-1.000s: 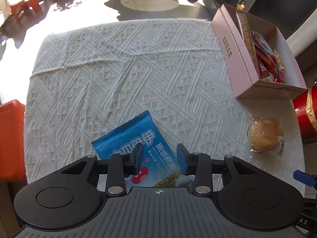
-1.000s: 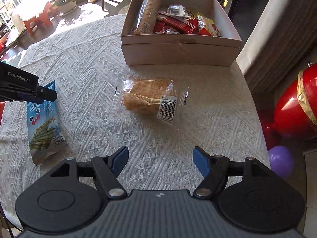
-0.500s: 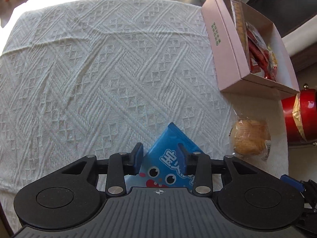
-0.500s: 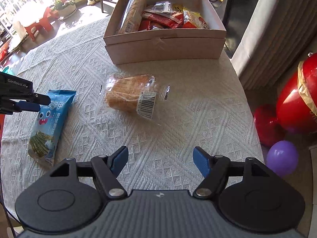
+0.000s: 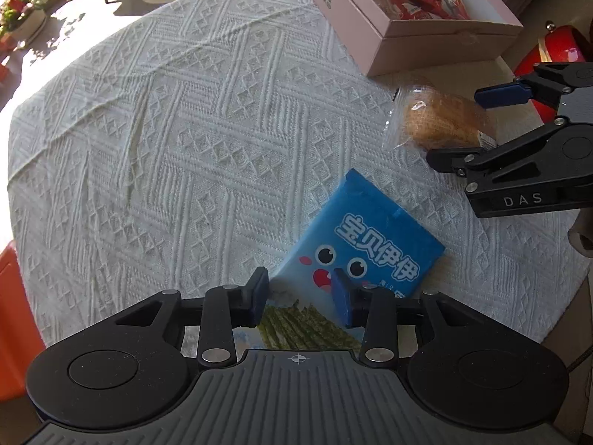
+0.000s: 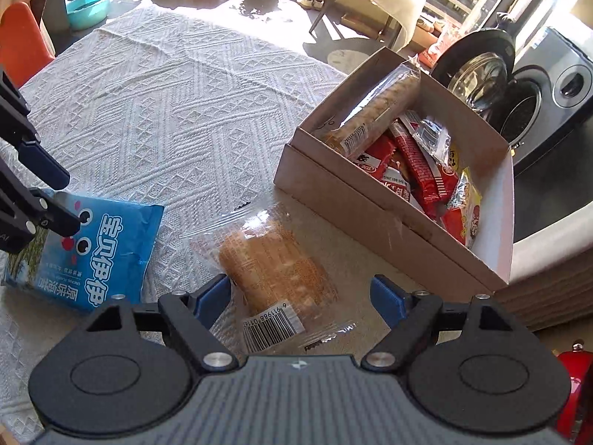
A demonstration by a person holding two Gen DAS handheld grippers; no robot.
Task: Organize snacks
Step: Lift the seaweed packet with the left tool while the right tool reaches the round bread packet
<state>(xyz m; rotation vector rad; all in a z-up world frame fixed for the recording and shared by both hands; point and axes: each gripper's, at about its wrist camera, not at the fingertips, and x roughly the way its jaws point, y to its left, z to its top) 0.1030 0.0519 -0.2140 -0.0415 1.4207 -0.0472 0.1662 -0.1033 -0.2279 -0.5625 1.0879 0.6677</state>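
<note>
A blue seaweed snack bag [image 5: 367,244] lies on the white tablecloth [image 5: 185,129]; it also shows in the right wrist view [image 6: 92,256]. My left gripper [image 5: 302,296] is open, its fingers either side of the bag's lower part, just above it. A clear-wrapped bread bun [image 6: 274,267] lies next to the bag; it also shows in the left wrist view [image 5: 441,122]. My right gripper [image 6: 300,296] is wide open, straddling the bun. The pink snack box [image 6: 370,207] holds several packets.
A red gourd-shaped ornament [image 5: 545,52] sits beyond the table's right edge. An orange chair [image 6: 22,44] stands by the far left side. A washing machine [image 6: 537,92] is behind the box. The table edge [image 5: 556,296] runs close on the right.
The left gripper swung right and its fingers opened wider over the blue bag. The right gripper moved down and forward, so the bun now lies between its open fingers.
</note>
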